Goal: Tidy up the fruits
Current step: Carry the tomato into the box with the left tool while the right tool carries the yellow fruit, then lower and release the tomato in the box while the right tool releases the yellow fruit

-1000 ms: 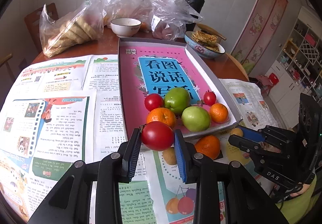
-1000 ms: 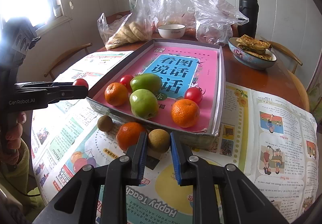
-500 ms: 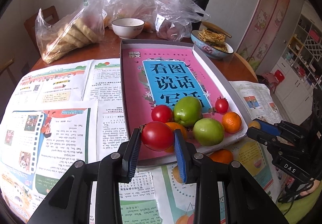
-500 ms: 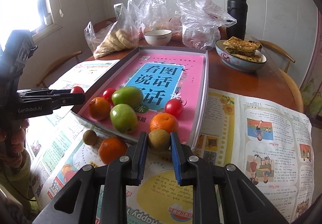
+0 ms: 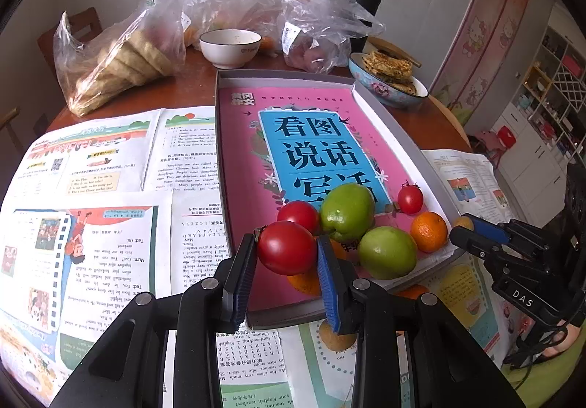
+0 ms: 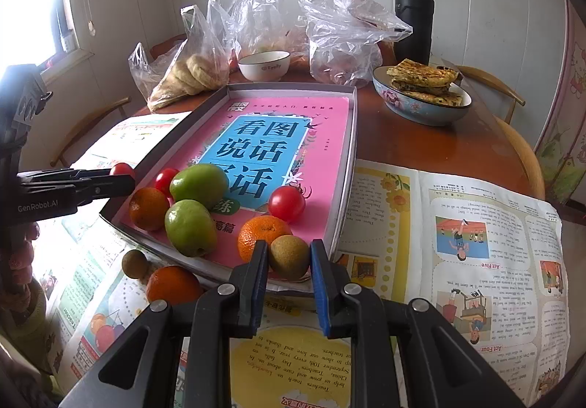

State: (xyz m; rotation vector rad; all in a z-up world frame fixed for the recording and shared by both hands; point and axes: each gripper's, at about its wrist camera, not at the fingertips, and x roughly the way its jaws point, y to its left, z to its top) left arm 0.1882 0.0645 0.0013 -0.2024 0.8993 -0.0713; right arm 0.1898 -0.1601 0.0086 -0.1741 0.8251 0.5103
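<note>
My left gripper (image 5: pixel 286 254) is shut on a red tomato (image 5: pixel 286 252), held over the near left corner of the grey tray (image 5: pixel 388 115). My right gripper (image 6: pixel 289 258) is shut on a brown kiwi (image 6: pixel 289 256) above the tray's near edge (image 6: pixel 344 188). Inside the tray, on a pink book, lie two green apples (image 6: pixel 190 226), oranges (image 6: pixel 148 208) and small red tomatoes (image 6: pixel 286 203). Outside it, on the newspaper, rest another orange (image 6: pixel 172 284) and a kiwi (image 6: pixel 134 263).
Newspapers (image 6: pixel 457 243) cover the near part of the round wooden table (image 6: pixel 421 144). At the back stand plastic bags of food (image 5: pixel 121 60), a white bowl (image 5: pixel 230 47), a blue bowl of flatbread (image 6: pixel 421 93) and a black flask (image 6: pixel 414 16). Chairs ring the table.
Both grippers have moved forward with their fruit: the tomato now hangs over the tray's near corner, and the kiwi has reached the tray's near edge.
</note>
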